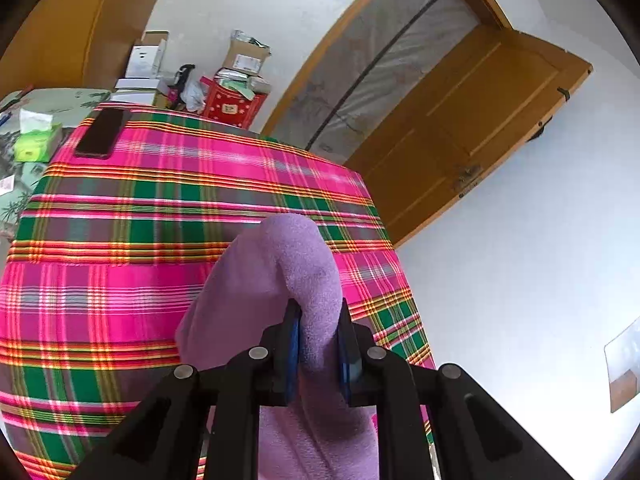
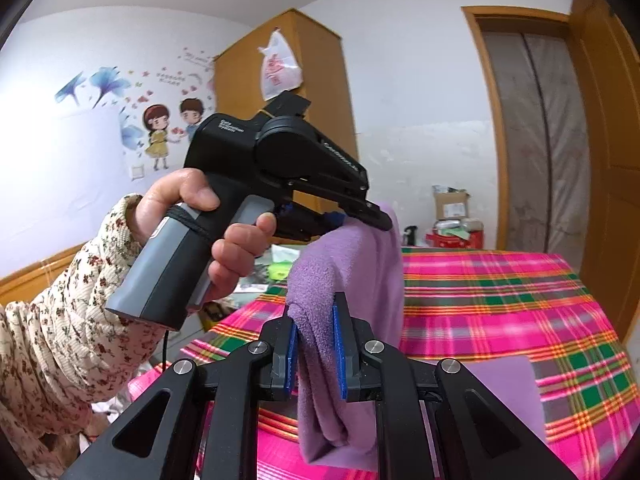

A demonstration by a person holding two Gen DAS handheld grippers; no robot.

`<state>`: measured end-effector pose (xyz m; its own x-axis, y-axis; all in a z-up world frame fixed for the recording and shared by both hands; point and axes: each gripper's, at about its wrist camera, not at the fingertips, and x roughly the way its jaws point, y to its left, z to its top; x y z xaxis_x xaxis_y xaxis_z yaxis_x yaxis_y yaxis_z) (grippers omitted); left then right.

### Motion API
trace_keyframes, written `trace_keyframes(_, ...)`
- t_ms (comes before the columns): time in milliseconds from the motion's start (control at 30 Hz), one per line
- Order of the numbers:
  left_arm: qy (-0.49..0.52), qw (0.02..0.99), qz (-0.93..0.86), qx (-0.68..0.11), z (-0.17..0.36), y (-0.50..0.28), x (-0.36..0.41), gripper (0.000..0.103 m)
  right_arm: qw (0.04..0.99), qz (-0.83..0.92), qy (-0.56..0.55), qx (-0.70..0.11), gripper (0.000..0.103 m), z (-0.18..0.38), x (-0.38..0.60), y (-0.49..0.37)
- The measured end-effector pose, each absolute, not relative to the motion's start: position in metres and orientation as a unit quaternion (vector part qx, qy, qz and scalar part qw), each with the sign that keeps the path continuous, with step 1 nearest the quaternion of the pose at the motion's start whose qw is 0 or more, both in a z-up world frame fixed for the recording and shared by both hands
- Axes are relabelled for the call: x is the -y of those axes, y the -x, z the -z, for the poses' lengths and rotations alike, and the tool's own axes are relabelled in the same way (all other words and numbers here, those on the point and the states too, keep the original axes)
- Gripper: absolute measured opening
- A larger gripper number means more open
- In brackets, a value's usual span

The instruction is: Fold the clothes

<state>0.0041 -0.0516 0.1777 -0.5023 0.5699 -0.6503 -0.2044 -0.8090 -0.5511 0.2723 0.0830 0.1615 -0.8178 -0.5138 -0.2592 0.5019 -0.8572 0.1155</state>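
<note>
Plaid table [image 1: 120, 216] (mostly bare) ended near a door [image 1: 472, 128]. The left gripper [image 1: 319, 344] and right gripper [image 2: 316, 344] each pinched the purple cloth [image 2: 352, 264] between nearly closed fingers.

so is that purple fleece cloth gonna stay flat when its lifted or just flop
Probably flop: the purple cloth already droops between the left gripper and right gripper. Its fuzzy nap likely resists slipping from the pads. It looks light.

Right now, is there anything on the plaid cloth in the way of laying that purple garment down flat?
Nothing visible lies under the purple fleece garment, held by the left gripper and right gripper. A dark phone sits at the far corner of the plaid cloth, well clear.
</note>
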Motion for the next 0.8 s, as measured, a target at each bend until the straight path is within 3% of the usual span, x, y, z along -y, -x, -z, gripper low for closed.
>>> trace_keyframes(800, 0.505, 0.275, -0.805, 0.147, -0.145, 0.045, -0.06, 0.017, 0.15, 0.967, -0.19, 0.076, 0.016, -0.146, -0.177, -0.256)
